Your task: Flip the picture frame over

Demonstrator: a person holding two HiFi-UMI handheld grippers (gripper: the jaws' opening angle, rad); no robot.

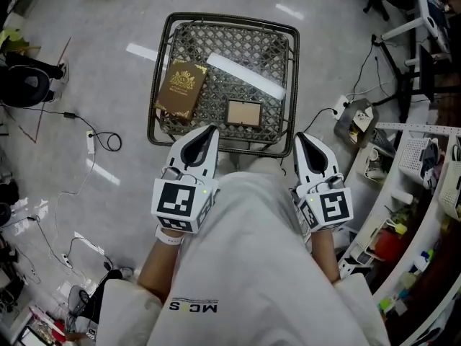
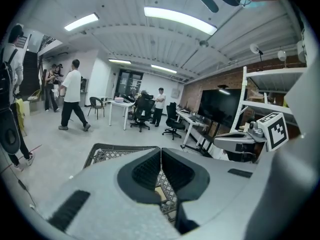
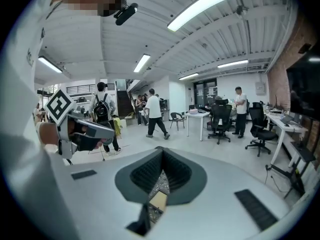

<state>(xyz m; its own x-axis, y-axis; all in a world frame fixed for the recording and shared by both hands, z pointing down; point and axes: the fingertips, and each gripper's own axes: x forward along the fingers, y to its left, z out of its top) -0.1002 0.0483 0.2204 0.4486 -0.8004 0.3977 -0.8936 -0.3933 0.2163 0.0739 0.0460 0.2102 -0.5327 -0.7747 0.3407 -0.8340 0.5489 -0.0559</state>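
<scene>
The small picture frame point(image 1: 244, 112), with a tan face and thin dark border, lies flat near the front edge of a black wire-mesh table point(image 1: 288, 32). My left gripper point(image 1: 209, 130) hovers just short of the table's front edge, left of the frame, its jaws shut on nothing. My right gripper point(image 1: 301, 137) is held off the table's front right corner, also shut and empty. In the left gripper view the closed fingertips point(image 2: 161, 151) meet above a sliver of the frame point(image 2: 159, 194). The right gripper view shows the same below its closed tips point(image 3: 161, 151).
A brown book-like box point(image 1: 181, 89) with gold print lies on the table's left side. A bright white strip point(image 1: 246, 76) crosses the mesh behind the frame. Cables point(image 1: 101, 139) trail on the floor at left. Cluttered shelving point(image 1: 418, 157) stands to the right. People walk among desks in the distance point(image 2: 72, 101).
</scene>
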